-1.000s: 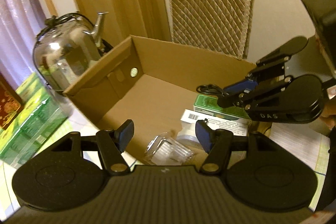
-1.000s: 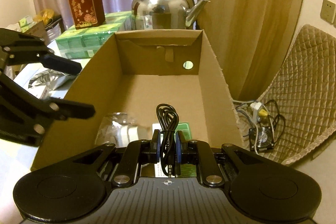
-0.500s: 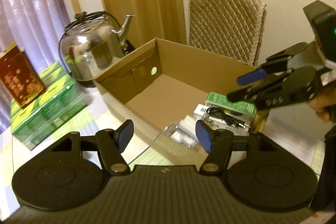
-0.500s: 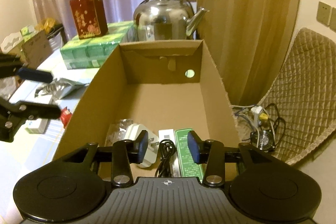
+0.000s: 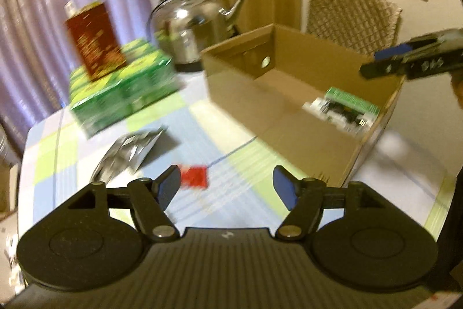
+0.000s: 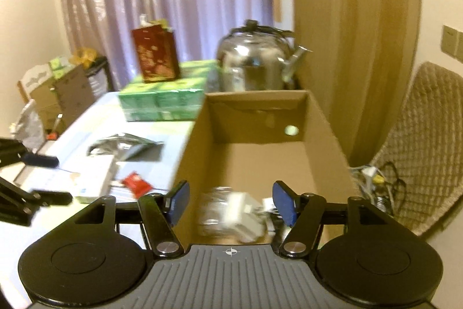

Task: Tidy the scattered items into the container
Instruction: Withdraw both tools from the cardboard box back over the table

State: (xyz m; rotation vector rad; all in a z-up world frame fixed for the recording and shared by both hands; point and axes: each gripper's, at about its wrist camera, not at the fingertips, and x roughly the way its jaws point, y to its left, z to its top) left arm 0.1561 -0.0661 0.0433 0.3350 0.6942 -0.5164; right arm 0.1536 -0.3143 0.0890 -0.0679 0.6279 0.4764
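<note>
An open cardboard box stands on the checked tablecloth. Inside lie a green packet, a black cable, a white plug and clear plastic. On the cloth to the left of the box lie a small red packet, a silver foil pouch and a white box. My left gripper is open and empty, above the cloth just short of the red packet. My right gripper is open and empty over the box's near end; it also shows at the right edge.
A steel kettle stands behind the box. Green cartons carry a dark red box. A quilted chair and floor cables lie to the right. Cardboard boxes stand far left.
The right gripper let the black cable drop into the box, opened wide and drew back. The left gripper swung left and back, out of the box, over the tablecloth near the red packet.
</note>
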